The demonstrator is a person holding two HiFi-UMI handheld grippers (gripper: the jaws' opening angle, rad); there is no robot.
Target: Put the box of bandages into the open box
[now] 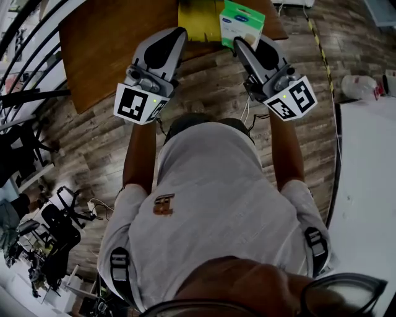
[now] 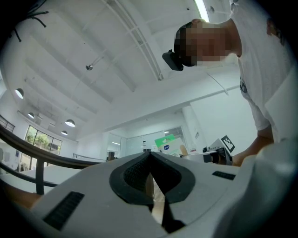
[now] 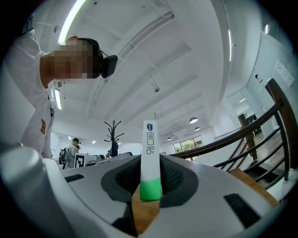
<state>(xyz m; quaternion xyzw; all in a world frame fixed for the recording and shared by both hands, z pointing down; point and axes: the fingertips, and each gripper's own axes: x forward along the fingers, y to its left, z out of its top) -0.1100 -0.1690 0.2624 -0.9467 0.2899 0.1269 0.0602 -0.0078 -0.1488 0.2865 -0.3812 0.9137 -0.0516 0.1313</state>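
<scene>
Starting nearest the head camera, the person's pale fabric shirt (image 1: 210, 204) fills the lower frame and hides whatever lies beneath it. Both bare forearms (image 1: 140, 155) reach forward to the two grippers.

Left gripper (image 1: 179, 32): smooth grey shell with black ribbed pads. In the left gripper view its jaws are pressed fully together, with nothing between them.

Right gripper (image 1: 237, 43): jaws narrowly apart and clamped on the box of bandages (image 1: 242, 21) — a thin cardboard carton, white with a green band. In the right gripper view the carton stands edge-on between the pads. Its green end is seated in the jaws and its broad faces are turned out of sight.

In the head view the box is held over the brown wooden worktop (image 1: 111, 49), and the jaw tips cover its near corner. Just left of it lies a yellow shape (image 1: 199, 17), cut off by the frame's top edge — its form cannot be made out. Grey-brown plank flooring (image 1: 210, 93) surrounds the worktop.
</scene>
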